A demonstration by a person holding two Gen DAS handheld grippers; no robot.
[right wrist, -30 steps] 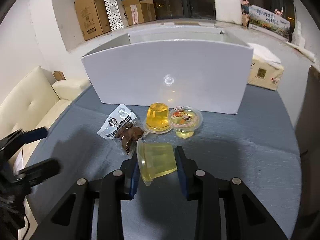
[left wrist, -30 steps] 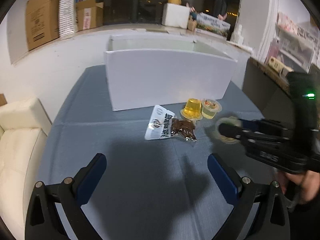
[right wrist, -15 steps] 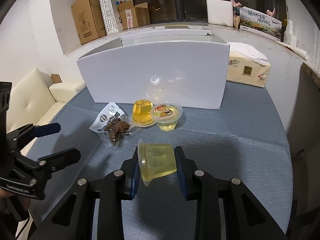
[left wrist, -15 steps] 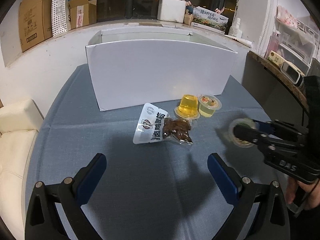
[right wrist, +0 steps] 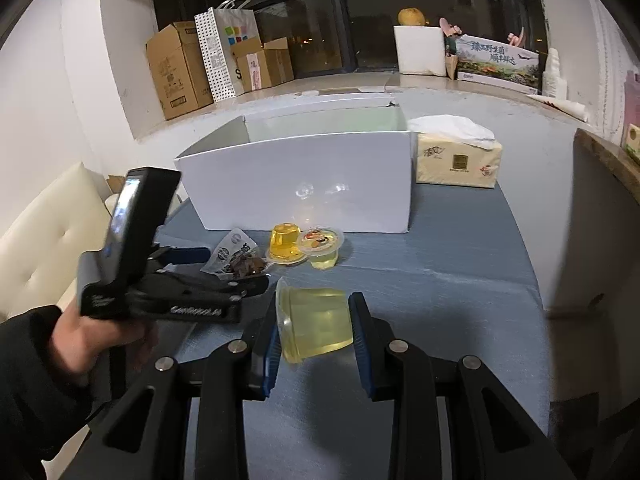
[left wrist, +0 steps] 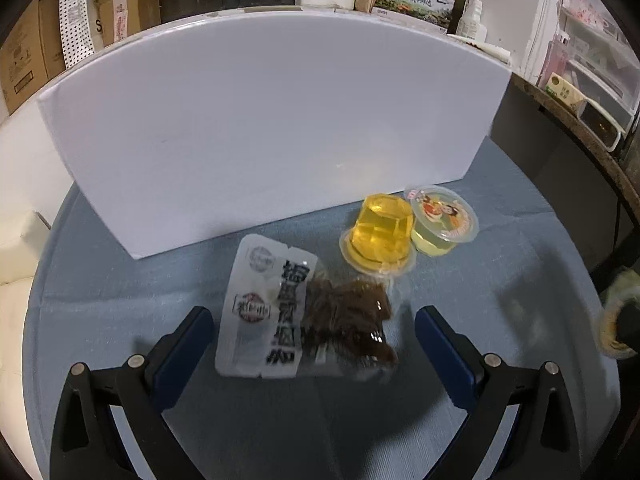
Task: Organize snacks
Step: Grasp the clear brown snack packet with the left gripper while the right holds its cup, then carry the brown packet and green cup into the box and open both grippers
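Note:
A clear snack packet (left wrist: 296,312) with dark pieces lies flat on the blue tablecloth, in front of a white open box (left wrist: 272,120). My left gripper (left wrist: 312,316) is open, its blue fingers on either side of the packet and clear of it. Beside the packet stand an upturned yellow jelly cup (left wrist: 380,236) and a jelly cup with a cartoon lid (left wrist: 442,220). My right gripper (right wrist: 314,302) is shut on a pale yellow jelly cup (right wrist: 316,324), held on its side above the cloth. From the right wrist, the left gripper (right wrist: 224,270) shows over the packet (right wrist: 236,260).
A tissue pack (right wrist: 458,156) sits right of the white box (right wrist: 304,184). A cream sofa (right wrist: 48,240) borders the table on the left. Cardboard boxes (right wrist: 176,68) and a paper bag line the window ledge behind. A sleeved hand (right wrist: 92,336) holds the left gripper.
The left gripper has moved forward and down, so the packet now lies between its open fingers. The right gripper, still holding the pale jelly cup, has drawn back and risen.

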